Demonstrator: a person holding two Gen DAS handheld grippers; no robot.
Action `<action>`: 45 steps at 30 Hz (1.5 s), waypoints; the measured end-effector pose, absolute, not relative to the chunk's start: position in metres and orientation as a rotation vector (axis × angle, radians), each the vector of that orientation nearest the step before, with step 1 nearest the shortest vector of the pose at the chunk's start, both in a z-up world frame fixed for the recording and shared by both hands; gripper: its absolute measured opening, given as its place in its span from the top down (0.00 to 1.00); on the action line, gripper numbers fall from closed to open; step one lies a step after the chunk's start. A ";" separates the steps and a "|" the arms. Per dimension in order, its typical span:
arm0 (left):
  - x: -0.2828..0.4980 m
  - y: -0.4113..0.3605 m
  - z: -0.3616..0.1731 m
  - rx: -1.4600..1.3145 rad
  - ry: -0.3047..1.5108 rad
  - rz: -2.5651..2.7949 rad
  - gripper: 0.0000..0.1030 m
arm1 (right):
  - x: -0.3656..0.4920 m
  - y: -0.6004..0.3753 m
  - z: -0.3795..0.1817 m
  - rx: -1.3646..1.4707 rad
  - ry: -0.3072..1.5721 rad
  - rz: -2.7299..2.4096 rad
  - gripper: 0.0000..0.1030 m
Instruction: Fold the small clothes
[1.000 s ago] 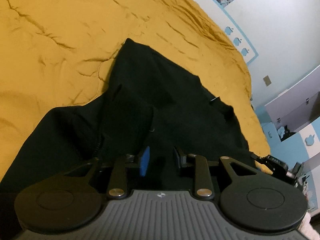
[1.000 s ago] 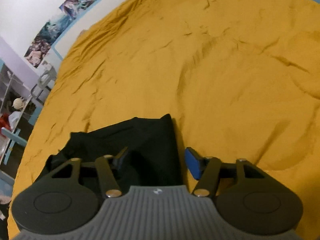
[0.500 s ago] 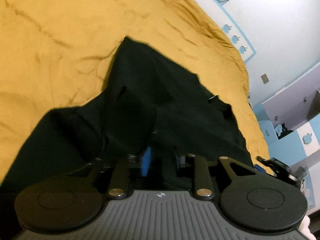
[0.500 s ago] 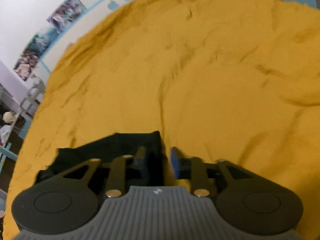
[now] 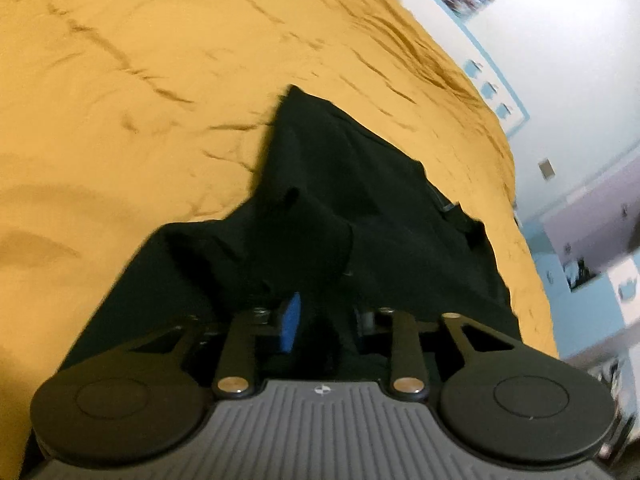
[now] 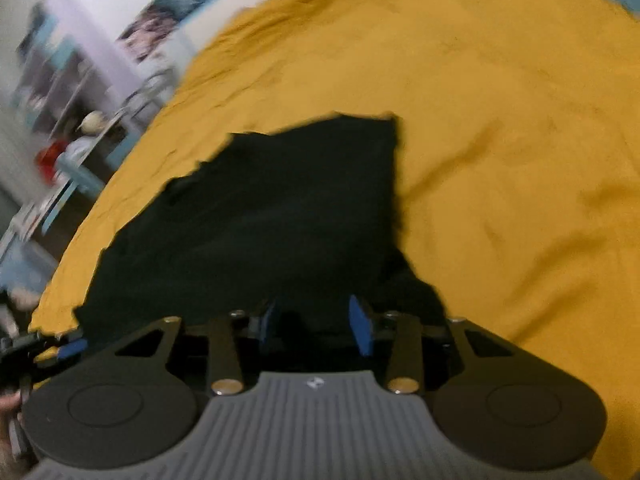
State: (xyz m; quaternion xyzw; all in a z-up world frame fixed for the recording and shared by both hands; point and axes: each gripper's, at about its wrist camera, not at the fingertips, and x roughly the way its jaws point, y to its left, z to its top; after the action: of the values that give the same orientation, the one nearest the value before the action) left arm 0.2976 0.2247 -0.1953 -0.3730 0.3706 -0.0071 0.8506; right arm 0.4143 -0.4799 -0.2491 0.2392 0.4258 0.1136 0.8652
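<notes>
A black garment [image 5: 340,208] lies rumpled on a mustard-yellow bed cover [image 5: 120,80], one corner pointing away. My left gripper [image 5: 326,320] sits over its near edge with black cloth bunched between the blue-padded fingers, which stand a little apart. In the right wrist view the same garment [image 6: 280,208] spreads ahead on the cover [image 6: 520,160]. My right gripper [image 6: 314,324] is low over its near edge, fingers apart with dark cloth between them; whether they pinch it is unclear. The view is blurred.
Pale walls with posters and blue apple stickers [image 5: 492,92] bound the bed. Shelves with clutter [image 6: 72,136] stand beyond the bed's left edge in the right wrist view. The other gripper [image 6: 36,348] shows at the lower left there.
The right gripper narrowed at the garment's right edge, then swung left over the garment and widened again. The left gripper stayed at the near edge; the cloth shifted slightly.
</notes>
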 end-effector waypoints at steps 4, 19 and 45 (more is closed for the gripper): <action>0.270 0.226 -0.160 -0.733 0.742 -0.026 0.56 | 0.399 -0.494 -0.230 0.586 0.942 0.183 0.66; 0.040 0.274 -0.132 -0.691 0.626 -0.211 0.37 | 0.154 -0.519 -0.148 0.480 0.803 0.410 0.48; 0.022 0.266 -0.208 -0.892 0.814 -0.384 0.31 | 0.077 -0.557 -0.222 0.742 0.871 0.544 0.47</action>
State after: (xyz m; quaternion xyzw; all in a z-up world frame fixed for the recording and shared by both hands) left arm 0.0225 0.2665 -0.2078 -0.4166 0.3803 -0.1795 0.8059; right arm 0.0768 -0.5567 -0.2221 0.3466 0.4067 0.2541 0.8061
